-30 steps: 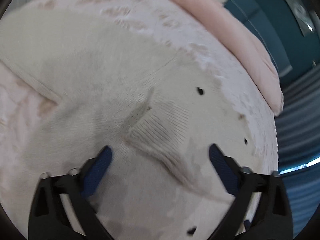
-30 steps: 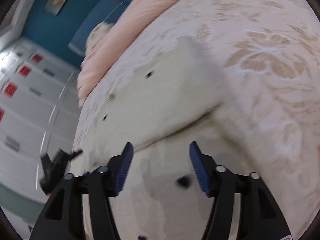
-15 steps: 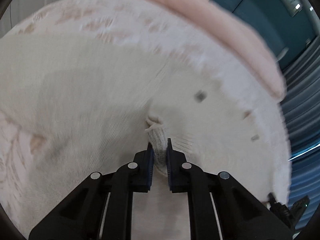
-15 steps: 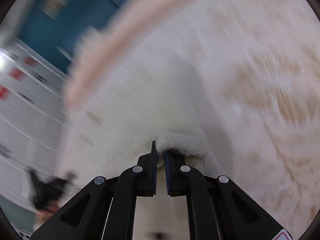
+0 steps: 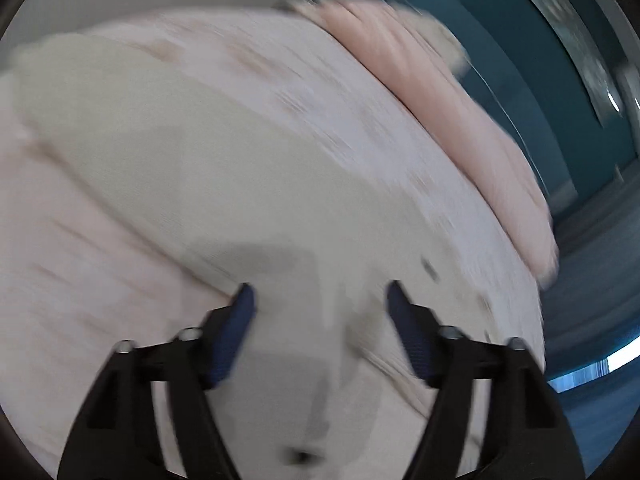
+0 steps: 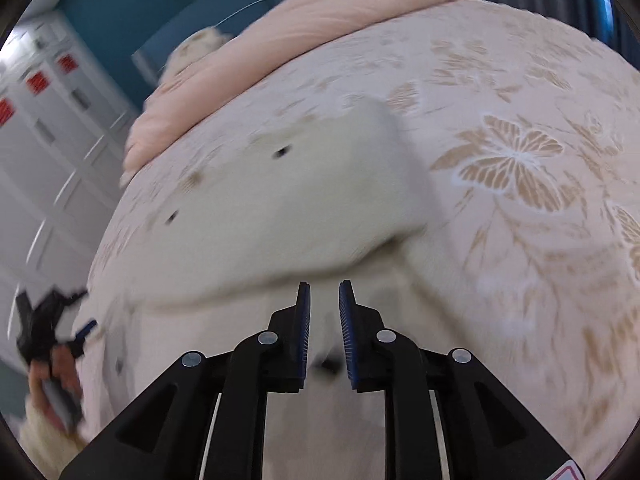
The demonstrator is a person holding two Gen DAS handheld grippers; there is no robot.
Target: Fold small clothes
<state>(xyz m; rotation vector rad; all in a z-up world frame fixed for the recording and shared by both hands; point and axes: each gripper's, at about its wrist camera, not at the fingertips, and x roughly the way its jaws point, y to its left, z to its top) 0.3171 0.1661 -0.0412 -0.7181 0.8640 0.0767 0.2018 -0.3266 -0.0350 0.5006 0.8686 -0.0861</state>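
A cream knitted garment (image 5: 192, 168) lies spread on a pink flowered bedspread (image 5: 80, 280); the left wrist view is blurred. My left gripper (image 5: 320, 300) is open just above the garment, with nothing between the fingers. In the right wrist view the same garment (image 6: 304, 200) has a folded flap lying over its body, with small dark buttons. My right gripper (image 6: 324, 304) is nearly closed, a narrow gap between the pads, with cream fabric showing in the gap; I cannot tell whether it grips the cloth. The left gripper also shows at the left edge of the right wrist view (image 6: 48, 328).
A rolled pink duvet (image 6: 320, 12) lies along the far side of the bed, also in the left wrist view (image 5: 460, 120). Behind it is a teal wall (image 6: 140, 12) and white cabinets (image 6: 44, 112). The bedspread (image 6: 520, 220) stretches to the right.
Both grippers closed on the garment half a second ago. Now the left one has opened and let the cloth go; the right one's pads have parted slightly. A flap lies folded over.
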